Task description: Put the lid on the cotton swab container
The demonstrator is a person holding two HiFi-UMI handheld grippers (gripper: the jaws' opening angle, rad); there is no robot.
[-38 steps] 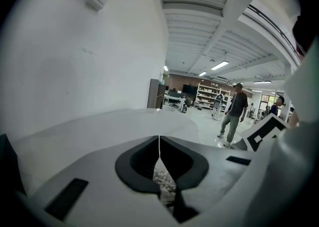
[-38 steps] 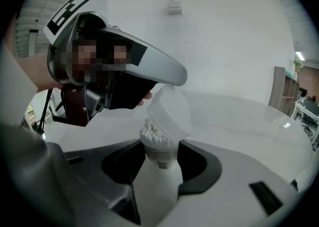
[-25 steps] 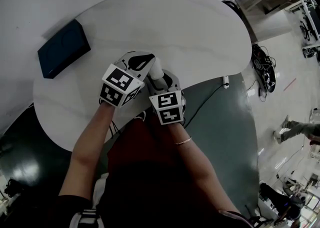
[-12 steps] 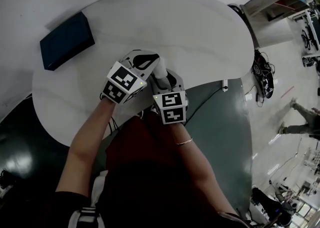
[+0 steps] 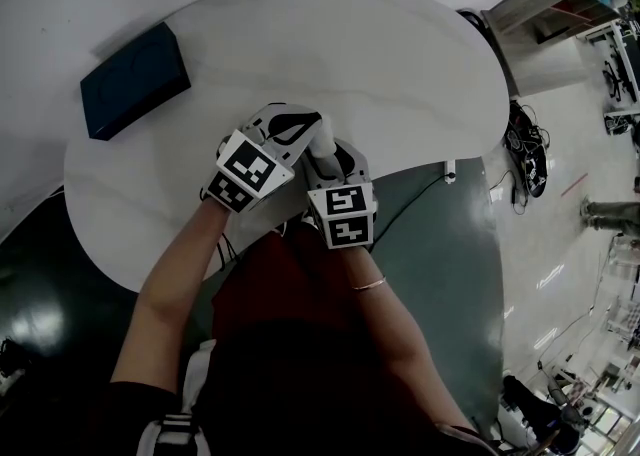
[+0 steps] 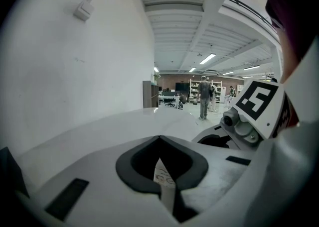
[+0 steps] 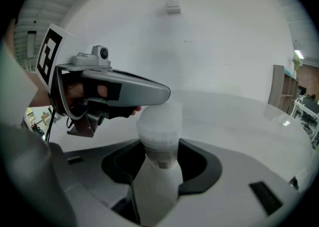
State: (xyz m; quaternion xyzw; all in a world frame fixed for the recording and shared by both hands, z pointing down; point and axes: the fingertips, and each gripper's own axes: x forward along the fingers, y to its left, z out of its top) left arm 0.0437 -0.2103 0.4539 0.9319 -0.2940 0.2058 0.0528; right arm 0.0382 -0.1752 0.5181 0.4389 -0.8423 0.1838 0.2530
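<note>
The cotton swab container [image 7: 158, 136] is a translucent white cylinder with a printed band, and it stands upright between the jaws of my right gripper [image 7: 158, 147], which is shut on its body. A wider translucent lid [image 7: 160, 114] sits on top of it. My left gripper [image 7: 160, 91] reaches in from the left with its jaws together, the tip lying over the lid. In the head view the container [image 5: 321, 137] shows between the left gripper [image 5: 305, 126] and the right gripper [image 5: 330, 156]. In the left gripper view the left gripper [image 6: 160, 144] shows only a thin white printed strip in its seam.
A dark blue box [image 5: 134, 81] lies at the back left of the white rounded table [image 5: 400, 64]. Both grippers work close to the table's near edge. A cable [image 5: 425, 189] runs over the dark floor to the right. People [image 6: 204, 96] stand far off in the room.
The two grippers have drawn slightly closer together over the container. The grip on the container is the same.
</note>
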